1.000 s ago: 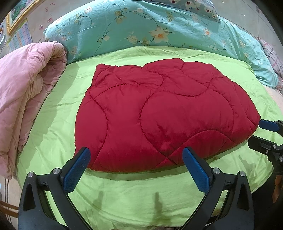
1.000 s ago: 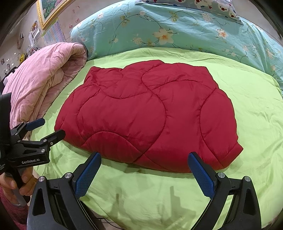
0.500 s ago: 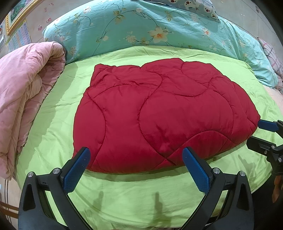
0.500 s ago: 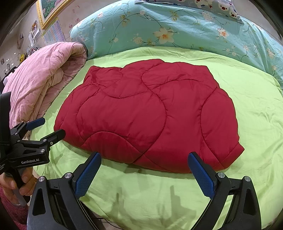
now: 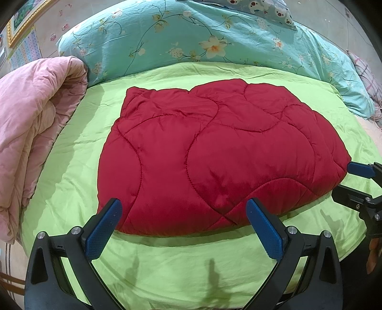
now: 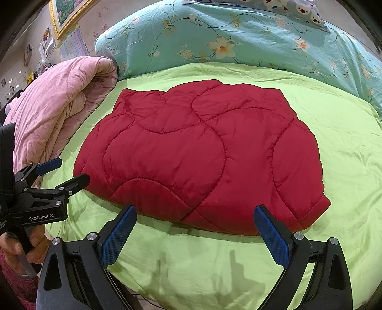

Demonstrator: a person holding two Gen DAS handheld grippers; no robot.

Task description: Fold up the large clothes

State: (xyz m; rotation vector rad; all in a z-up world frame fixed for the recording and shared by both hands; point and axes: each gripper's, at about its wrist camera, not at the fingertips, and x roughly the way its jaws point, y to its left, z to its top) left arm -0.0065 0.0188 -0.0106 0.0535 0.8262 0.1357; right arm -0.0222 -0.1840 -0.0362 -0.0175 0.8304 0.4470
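A red quilted garment (image 5: 214,155) lies folded flat in the middle of a lime green sheet (image 5: 71,186); it also shows in the right wrist view (image 6: 203,152). My left gripper (image 5: 183,214) is open and empty, held just short of the garment's near edge. It also shows at the left of the right wrist view (image 6: 64,170). My right gripper (image 6: 193,219) is open and empty, at the near edge further right. It also shows at the right edge of the left wrist view (image 5: 346,181).
A rolled pink quilt (image 5: 28,133) lies along the left side of the bed. A teal floral duvet (image 5: 203,40) is piled across the back. A framed picture (image 6: 69,14) hangs on the wall at upper left.
Both grippers have stayed open and nearly still. The views have shifted only slightly, with the garment a touch closer.
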